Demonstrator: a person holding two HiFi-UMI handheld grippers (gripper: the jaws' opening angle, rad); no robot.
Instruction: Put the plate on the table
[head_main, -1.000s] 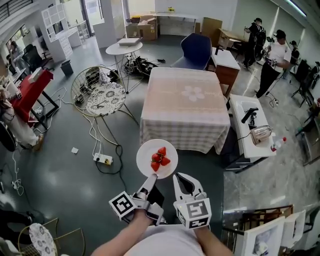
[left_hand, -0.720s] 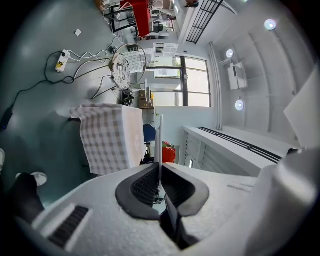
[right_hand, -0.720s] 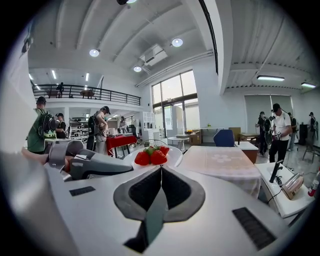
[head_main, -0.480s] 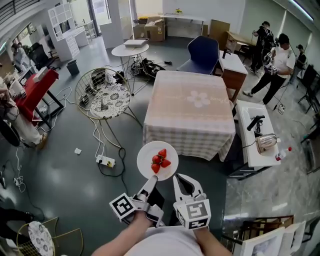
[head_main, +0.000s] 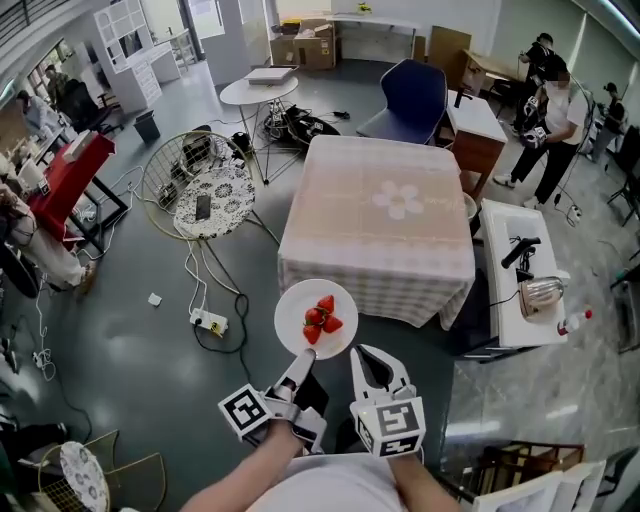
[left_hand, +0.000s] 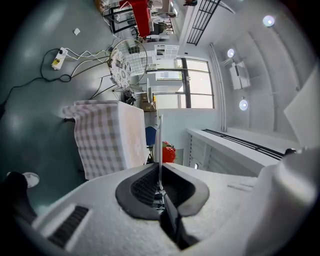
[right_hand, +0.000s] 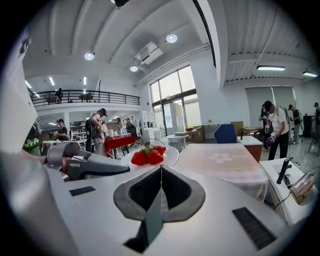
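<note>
One plate (head_main: 294, 312) rim-clamped in left tongs (head_main: 303, 360) | right tongs (head_main: 372, 362) together, empty | counter (head_main: 375, 245) at 12 o'clock, apart

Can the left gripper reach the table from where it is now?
Probably not yet. The left gripper, shut on the plate, seems short of the table; I see nothing standing between them, so the way looks free.

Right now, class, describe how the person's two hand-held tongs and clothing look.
The left tongs and right tongs are white plastic with dark ribbed inner pads. Each carries a cube bearing black-and-white square markers. The person wears a white top.
</note>
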